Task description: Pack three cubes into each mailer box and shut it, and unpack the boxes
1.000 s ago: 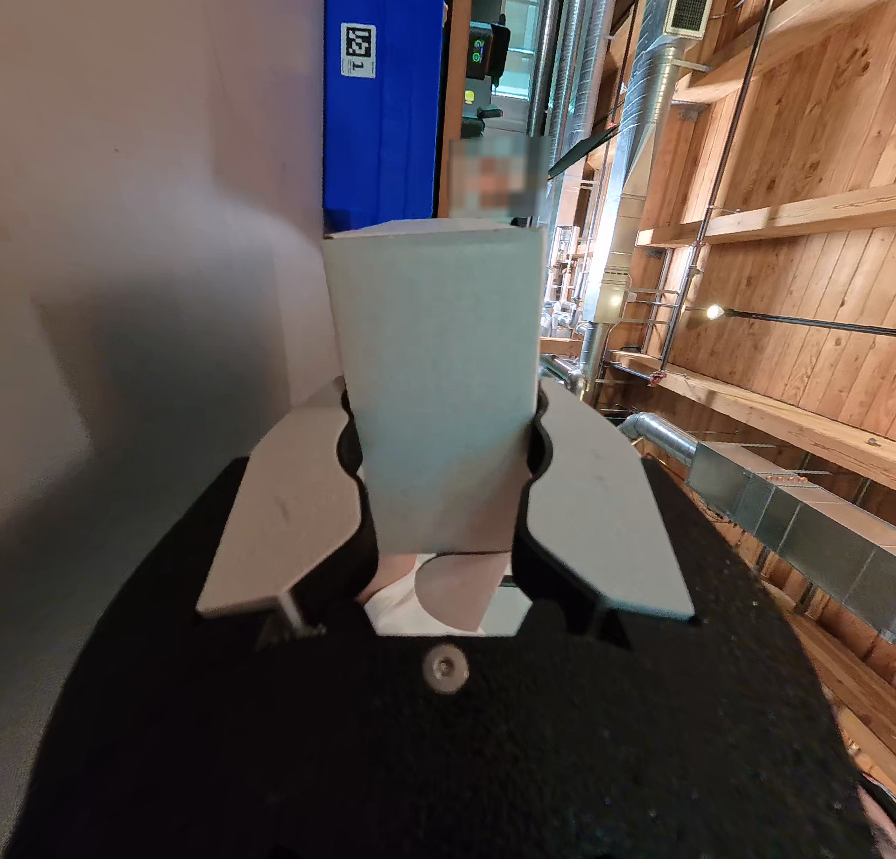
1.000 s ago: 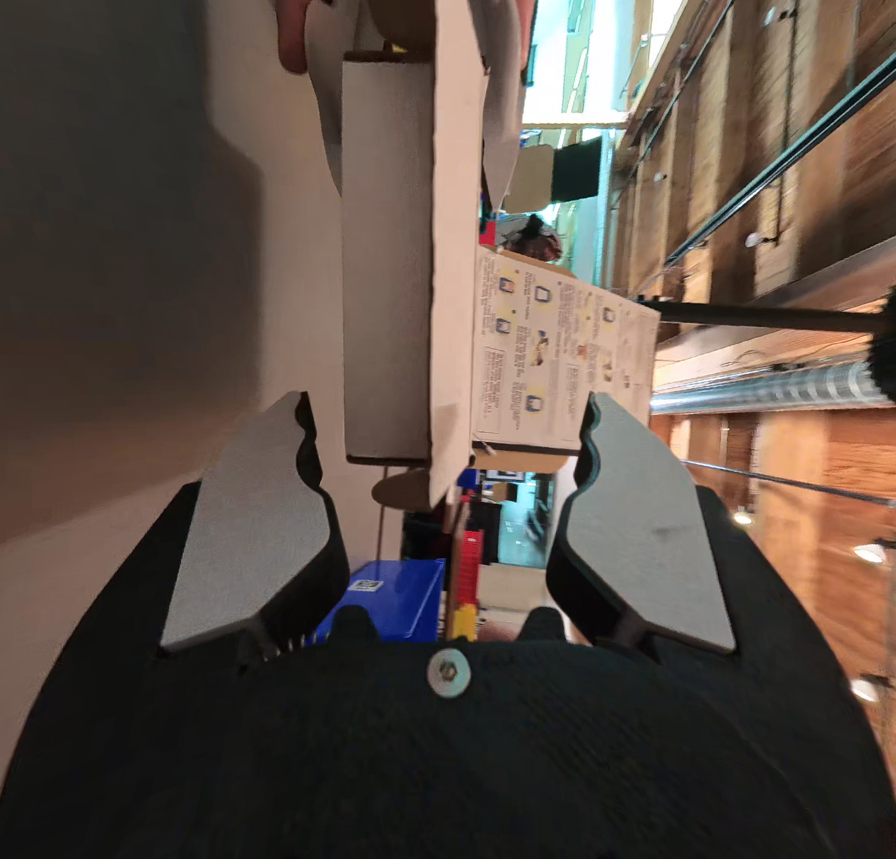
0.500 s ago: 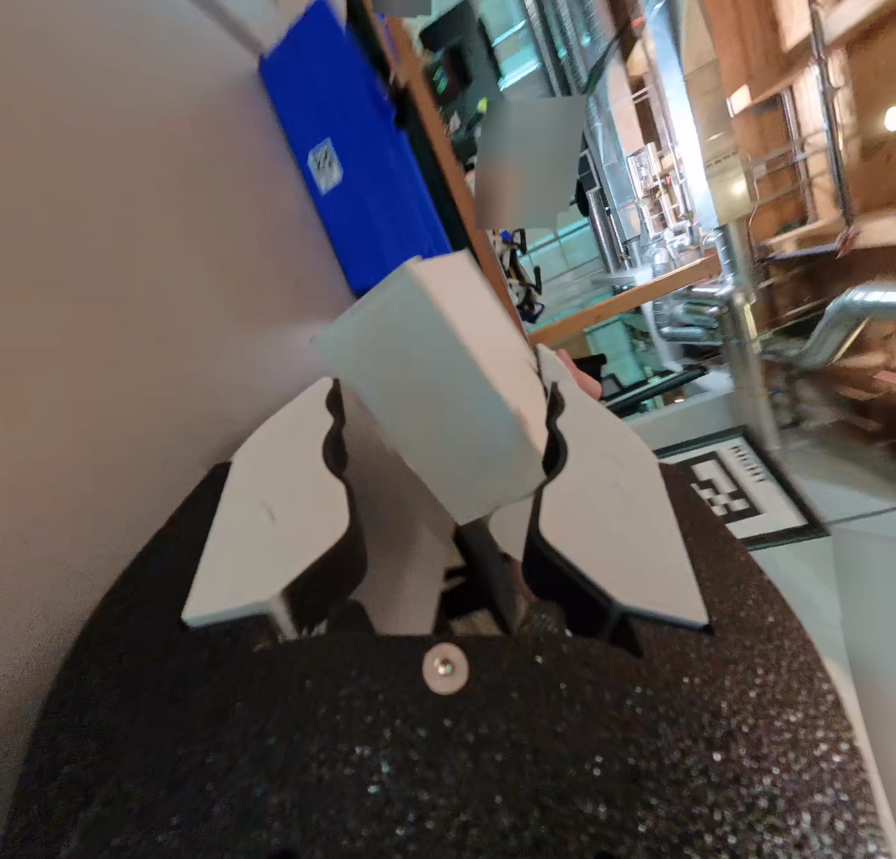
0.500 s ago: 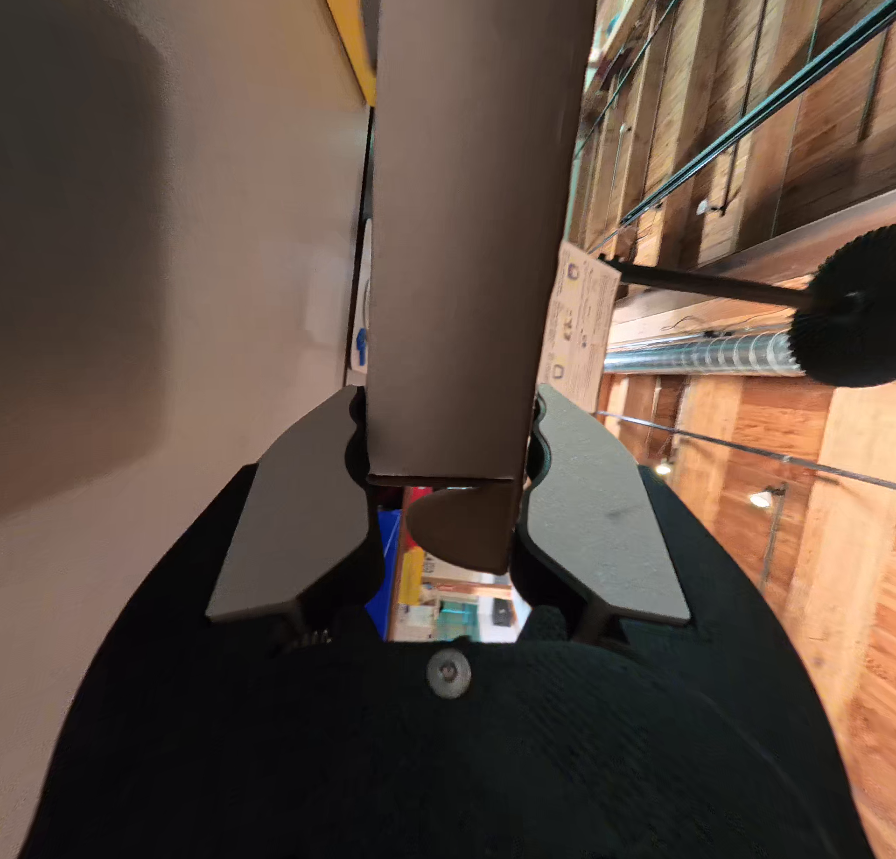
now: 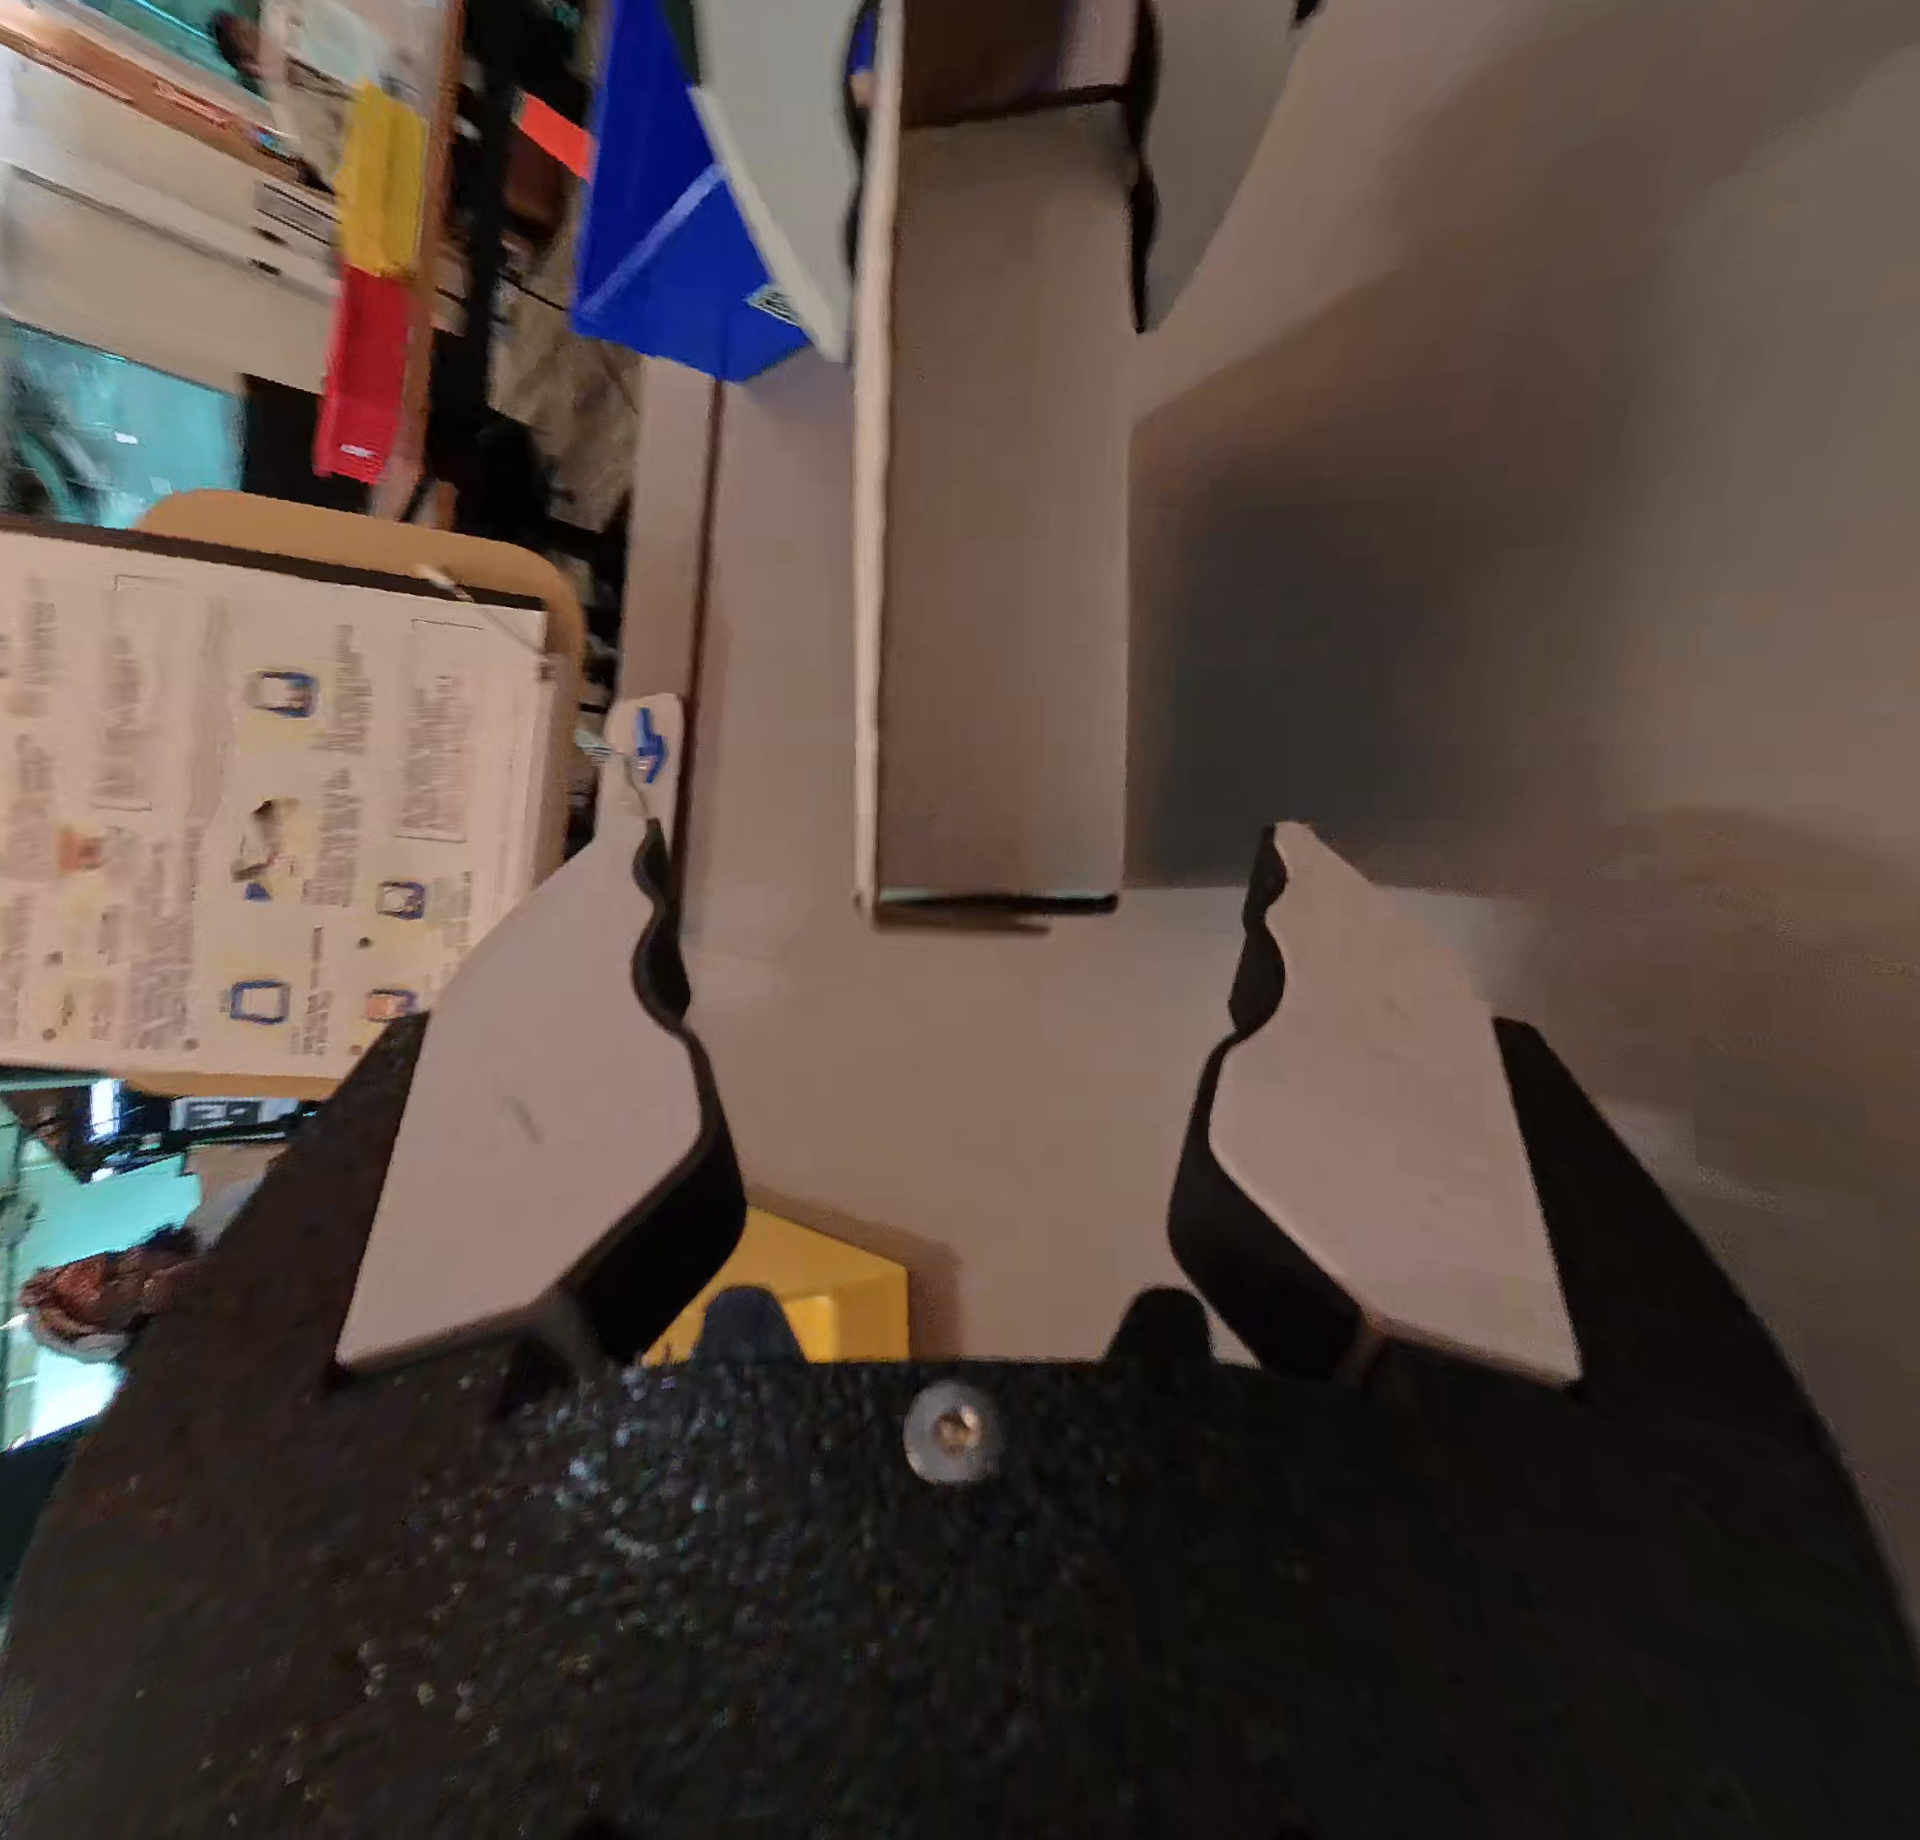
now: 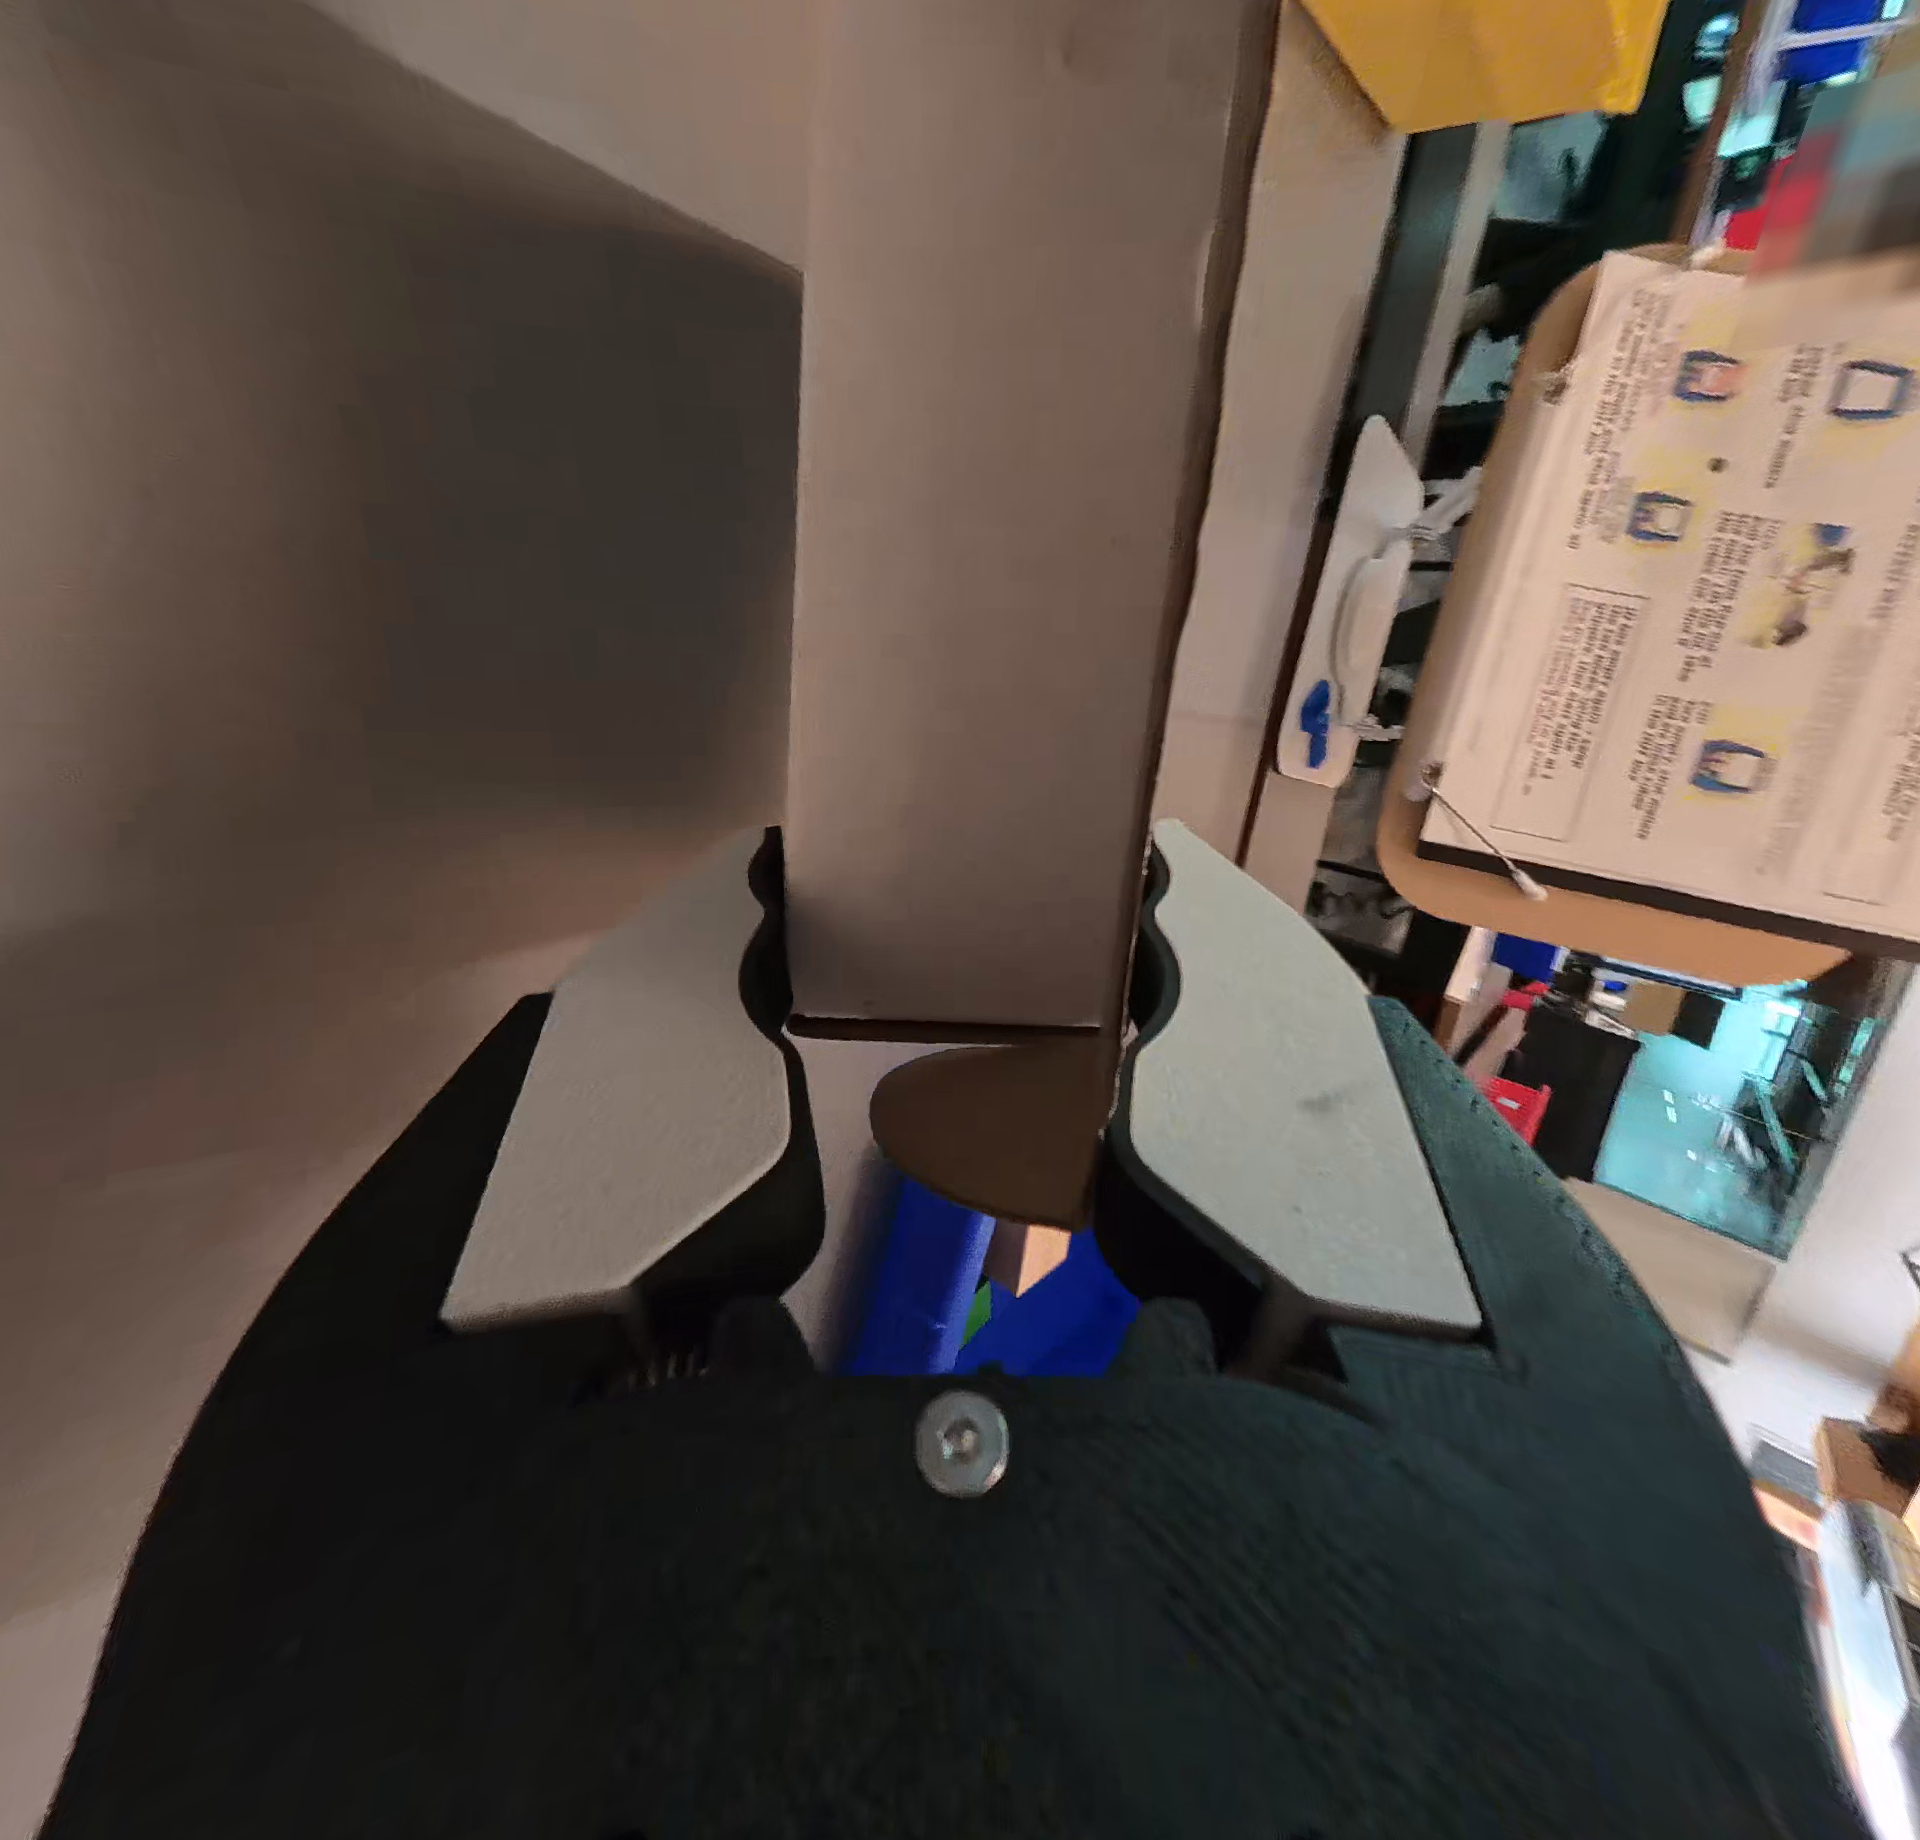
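A pale cardboard mailer box (image 5: 997,543) stretches away from my left gripper (image 5: 961,907), which is open and empty, its fingertips just short of the box's near end. My right gripper (image 5: 997,76) shows at the far end of the box, clamped on it. In the right wrist view my right gripper (image 6: 964,855) is shut on the end of the box (image 6: 997,491), and a round brown tab (image 6: 987,1136) sticks out between its fingers. No cubes show clearly.
The beige table (image 5: 1507,543) lies beside the box. A blue bin (image 5: 665,232) and a clipboard with a printed sheet (image 5: 260,803) stand beyond the table edge. A yellow object (image 5: 810,1291) sits under my left gripper. The right wrist view also shows the clipboard (image 6: 1714,595). Left tips to right tips: about 12 cm.
My left gripper let go of the box, opened and drew back from its end. My right gripper closed on the other end. Both views swung round.
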Available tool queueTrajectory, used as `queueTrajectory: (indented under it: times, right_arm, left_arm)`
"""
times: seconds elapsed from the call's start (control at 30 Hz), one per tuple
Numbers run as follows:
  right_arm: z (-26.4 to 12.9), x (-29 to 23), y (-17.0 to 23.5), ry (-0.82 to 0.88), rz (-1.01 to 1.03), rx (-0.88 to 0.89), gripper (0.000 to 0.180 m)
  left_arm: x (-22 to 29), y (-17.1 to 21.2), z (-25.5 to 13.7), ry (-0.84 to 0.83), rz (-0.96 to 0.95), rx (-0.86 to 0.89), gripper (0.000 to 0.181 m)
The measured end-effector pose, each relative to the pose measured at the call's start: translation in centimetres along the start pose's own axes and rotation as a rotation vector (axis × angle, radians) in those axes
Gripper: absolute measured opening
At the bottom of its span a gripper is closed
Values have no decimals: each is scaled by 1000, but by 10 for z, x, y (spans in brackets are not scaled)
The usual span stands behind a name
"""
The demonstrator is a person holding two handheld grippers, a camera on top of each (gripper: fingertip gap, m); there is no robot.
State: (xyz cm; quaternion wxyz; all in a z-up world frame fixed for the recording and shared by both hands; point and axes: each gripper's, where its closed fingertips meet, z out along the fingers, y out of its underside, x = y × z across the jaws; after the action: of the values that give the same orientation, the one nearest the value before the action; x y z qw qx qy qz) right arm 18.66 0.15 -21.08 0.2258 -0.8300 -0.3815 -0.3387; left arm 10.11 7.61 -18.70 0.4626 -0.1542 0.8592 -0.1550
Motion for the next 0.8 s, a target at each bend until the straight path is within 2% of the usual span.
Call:
queueTrajectory:
  times: [0.07, 0.1, 0.17, 0.4, 0.47, 0.57, 0.67, 0.8]
  right_arm:
    - [0, -3, -9, -45, 9, 15, 64]
    - [0, -5, -14, -70, 25, 31, 64]
    - [0, -7, -23, -114, 54, 76, 64]
    - [3, -12, -30, -191, 135, 166, 64]
    - [-2, 0, -30, -117, 191, 212, 77]
    - [-23, 16, -30, -65, 381, 354, 78]
    - [-45, 35, -20, 25, 635, 530, 72]
    - [-42, 32, 2, 74, 918, 575, 55]
  left_arm:
    - [12, 1, 9, 88, -5, -67, 101]
    - [11, 4, 13, 90, -6, -100, 93]
    - [11, 12, 18, 117, -21, -168, 66]
    - [16, 21, 19, 294, -138, -200, 60]
    - [13, 21, 17, 350, -193, -183, 60]
    - [9, 27, 11, 454, -264, -162, 60]
    - [7, 33, 9, 544, -324, -153, 60]
    - [13, 46, 21, 582, -368, -195, 60]
